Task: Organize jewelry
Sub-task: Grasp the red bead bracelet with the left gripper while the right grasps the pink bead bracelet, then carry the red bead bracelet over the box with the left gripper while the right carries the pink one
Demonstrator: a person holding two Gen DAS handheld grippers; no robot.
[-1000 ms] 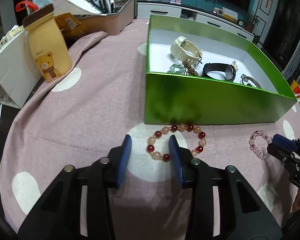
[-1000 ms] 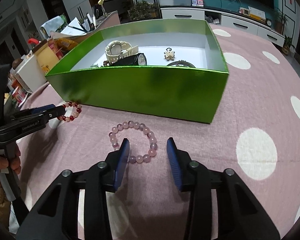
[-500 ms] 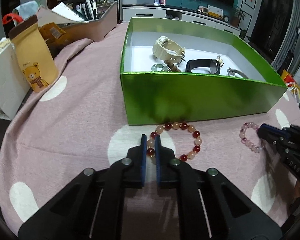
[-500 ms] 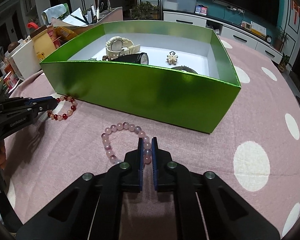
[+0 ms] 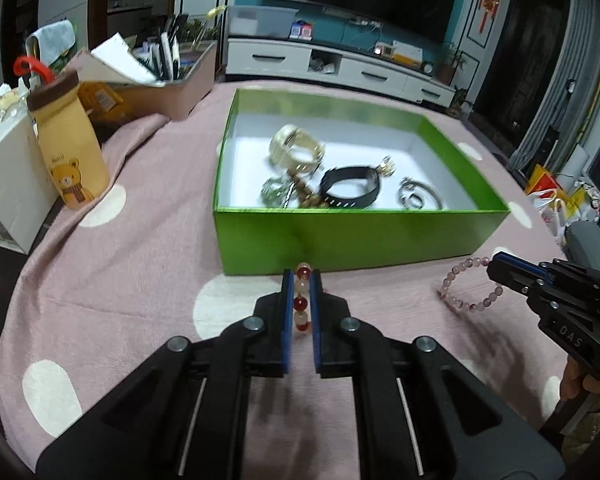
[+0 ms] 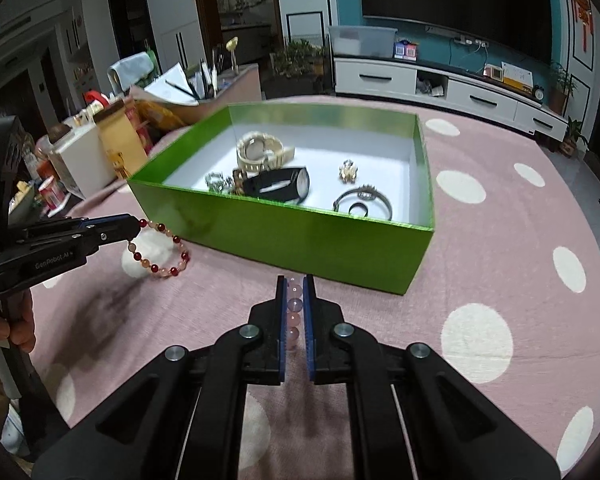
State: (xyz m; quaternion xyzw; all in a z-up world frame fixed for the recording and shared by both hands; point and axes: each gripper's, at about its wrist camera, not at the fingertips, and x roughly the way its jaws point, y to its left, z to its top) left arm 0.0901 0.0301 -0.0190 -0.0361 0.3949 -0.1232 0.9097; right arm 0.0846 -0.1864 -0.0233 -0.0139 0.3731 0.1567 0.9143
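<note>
Left tool (image 5: 301,304) clamped on the red-and-peach bracelet (image 5: 302,302), its beads lined up along the fingers, pointing toward the green box (image 5: 340,240). Right tool (image 6: 293,312) likewise pinches the pink bracelet (image 6: 293,312). Only each opposite view shows the full loops hanging raised above the tabletop (image 6: 500,280): red-and-peach beside the box's near left corner, pink (image 5: 470,286) off its right. Watches lie inside the box.

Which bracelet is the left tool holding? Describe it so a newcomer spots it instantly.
Start at the green box on the pink dotted tablecloth. Near its front corner, the left tool grips a bead bracelet hanging in a loop. It mixes dark red and peach beads, unlike the pale pink bracelet in the right tool.
</note>
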